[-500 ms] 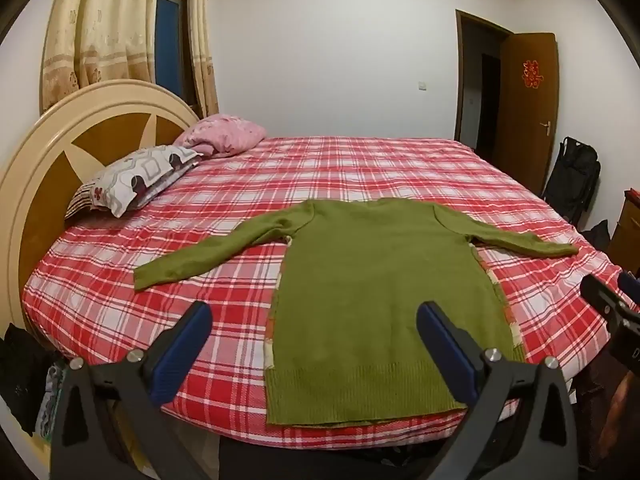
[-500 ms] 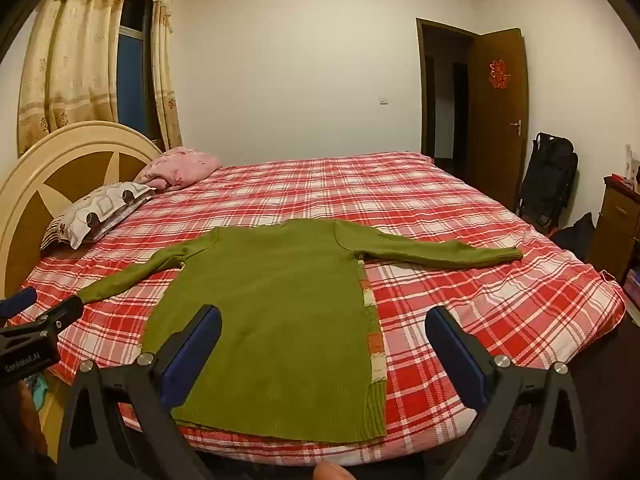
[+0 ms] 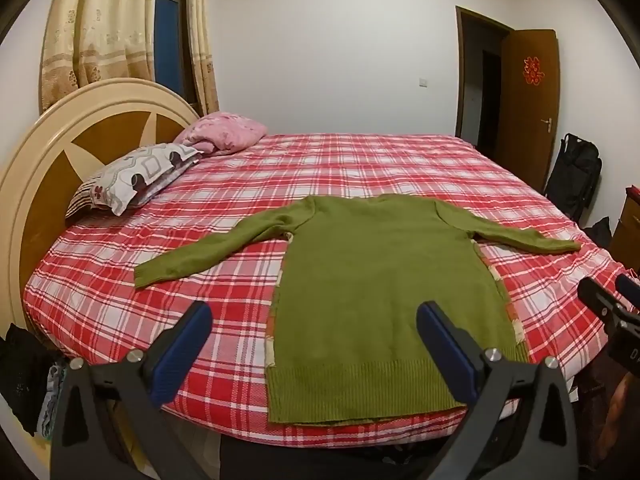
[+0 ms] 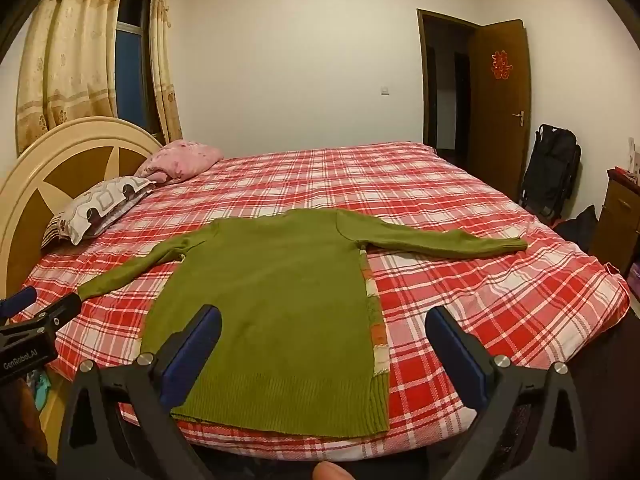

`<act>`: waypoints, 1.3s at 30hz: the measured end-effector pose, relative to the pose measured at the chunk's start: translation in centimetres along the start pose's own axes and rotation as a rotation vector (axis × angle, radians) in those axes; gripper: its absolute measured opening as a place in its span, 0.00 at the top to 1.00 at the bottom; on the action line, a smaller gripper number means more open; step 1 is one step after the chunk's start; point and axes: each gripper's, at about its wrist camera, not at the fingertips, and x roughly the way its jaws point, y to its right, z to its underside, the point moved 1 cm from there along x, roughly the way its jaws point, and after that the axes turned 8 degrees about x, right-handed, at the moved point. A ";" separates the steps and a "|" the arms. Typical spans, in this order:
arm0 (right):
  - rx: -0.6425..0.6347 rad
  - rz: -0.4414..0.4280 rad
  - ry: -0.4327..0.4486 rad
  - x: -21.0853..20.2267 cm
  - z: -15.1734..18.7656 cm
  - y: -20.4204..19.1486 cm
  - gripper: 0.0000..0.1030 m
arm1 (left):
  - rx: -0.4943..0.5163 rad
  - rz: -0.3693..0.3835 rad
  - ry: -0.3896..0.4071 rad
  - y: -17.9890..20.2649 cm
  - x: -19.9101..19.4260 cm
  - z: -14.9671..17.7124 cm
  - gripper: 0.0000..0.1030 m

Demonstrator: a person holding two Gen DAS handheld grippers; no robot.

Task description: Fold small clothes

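Observation:
A green long-sleeved knitted sweater (image 3: 380,292) lies flat on the red plaid bed (image 3: 360,168), hem toward me, both sleeves spread sideways. It also shows in the right wrist view (image 4: 272,304). A patterned strip shows along its side edges. My left gripper (image 3: 314,320) is open and empty, above the bed's near edge at the sweater's hem. My right gripper (image 4: 324,324) is open and empty, also near the hem. The right gripper shows at the right edge of the left wrist view (image 3: 612,304); the left gripper shows at the left edge of the right wrist view (image 4: 32,312).
A patterned pillow (image 3: 132,176) and a pink pillow (image 3: 224,132) lie by the round headboard (image 3: 48,152) at left. An open brown door (image 3: 528,108), a black bag (image 3: 576,176) and a wooden cabinet (image 4: 620,216) stand at right. Dark items (image 3: 24,376) lie beside the bed at left.
Both views have shifted only slightly. The sweater has not moved and both grippers stay open.

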 end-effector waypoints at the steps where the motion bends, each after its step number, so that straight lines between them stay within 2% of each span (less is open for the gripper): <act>1: -0.001 0.000 0.000 0.0 0.1 0.0 0.01 | 0.000 0.000 0.000 0.0 0.0 0.0 0.00; 39: 0.004 -0.003 -0.040 1.0 0.4 0.3 0.01 | -0.009 0.005 -0.009 -0.1 0.4 0.3 0.00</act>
